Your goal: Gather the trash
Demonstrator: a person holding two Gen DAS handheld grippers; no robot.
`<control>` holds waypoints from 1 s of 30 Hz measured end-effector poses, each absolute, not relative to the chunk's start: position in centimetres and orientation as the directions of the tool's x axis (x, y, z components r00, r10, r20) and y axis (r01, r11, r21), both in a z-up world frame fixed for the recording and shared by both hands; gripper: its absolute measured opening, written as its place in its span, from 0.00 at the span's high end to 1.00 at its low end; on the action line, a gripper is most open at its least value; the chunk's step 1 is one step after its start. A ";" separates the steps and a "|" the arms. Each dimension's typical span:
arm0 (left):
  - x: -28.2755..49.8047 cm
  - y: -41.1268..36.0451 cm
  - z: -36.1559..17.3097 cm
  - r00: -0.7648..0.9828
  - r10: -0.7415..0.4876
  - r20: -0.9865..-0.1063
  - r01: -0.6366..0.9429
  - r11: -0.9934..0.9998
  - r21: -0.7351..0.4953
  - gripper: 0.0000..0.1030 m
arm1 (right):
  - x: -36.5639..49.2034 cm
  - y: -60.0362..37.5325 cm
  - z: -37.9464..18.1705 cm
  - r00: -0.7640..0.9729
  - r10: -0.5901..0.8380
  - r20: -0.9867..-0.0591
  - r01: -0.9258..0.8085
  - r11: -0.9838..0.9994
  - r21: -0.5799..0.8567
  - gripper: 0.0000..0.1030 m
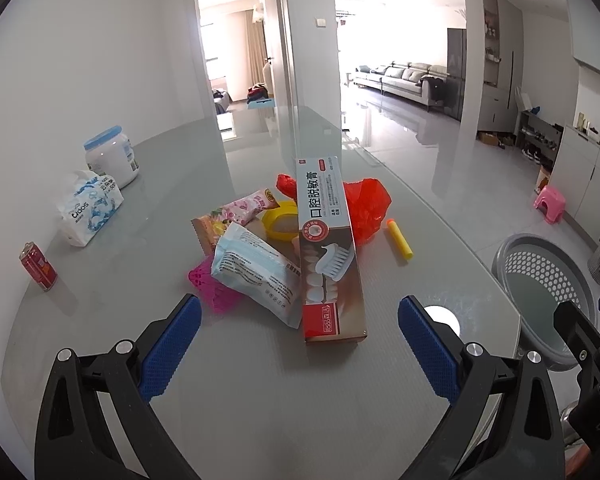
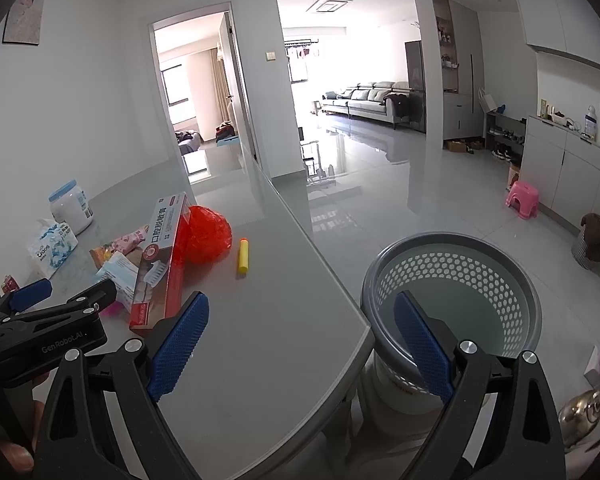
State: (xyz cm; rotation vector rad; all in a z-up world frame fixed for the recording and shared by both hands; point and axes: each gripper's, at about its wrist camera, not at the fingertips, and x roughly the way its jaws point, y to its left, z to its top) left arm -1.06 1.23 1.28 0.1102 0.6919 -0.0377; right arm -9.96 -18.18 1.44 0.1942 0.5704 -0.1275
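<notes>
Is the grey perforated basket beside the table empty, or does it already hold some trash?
Empty, as far as visible. The right wrist view looks down into the basket, and its bare inner wall and bottom show no trash.

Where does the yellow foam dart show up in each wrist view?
Left wrist: yellow foam dart lies right of centre on the table, just right of the red plastic bag.
Right wrist: dart lies left of centre, right of the same bag.
Shared landmark: toothpaste box.

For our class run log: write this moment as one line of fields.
left gripper: open, empty | right gripper: open, empty | long toothpaste carton: on grey table | grey perforated waste basket: beside table, empty
</notes>
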 end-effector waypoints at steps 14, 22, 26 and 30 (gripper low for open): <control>-1.4 1.6 1.4 0.774 0.003 -0.633 0.066 0.994 0.086 0.06 | -10.2 -17.7 1.7 0.837 -0.066 -0.543 0.167 0.976 0.138 0.13; -1.4 1.8 1.4 0.776 0.004 -0.631 0.063 0.994 0.084 0.06 | -10.0 -17.7 1.6 0.833 -0.060 -0.549 0.164 0.976 0.142 0.13; -1.4 1.8 1.4 0.776 0.004 -0.630 0.062 0.995 0.083 0.06 | -9.7 -17.7 1.5 0.833 -0.061 -0.550 0.164 0.976 0.140 0.13; -1.4 1.8 1.5 0.776 0.004 -0.630 0.062 0.995 0.082 0.06 | -9.8 -17.6 1.5 0.834 -0.061 -0.549 0.164 0.976 0.141 0.13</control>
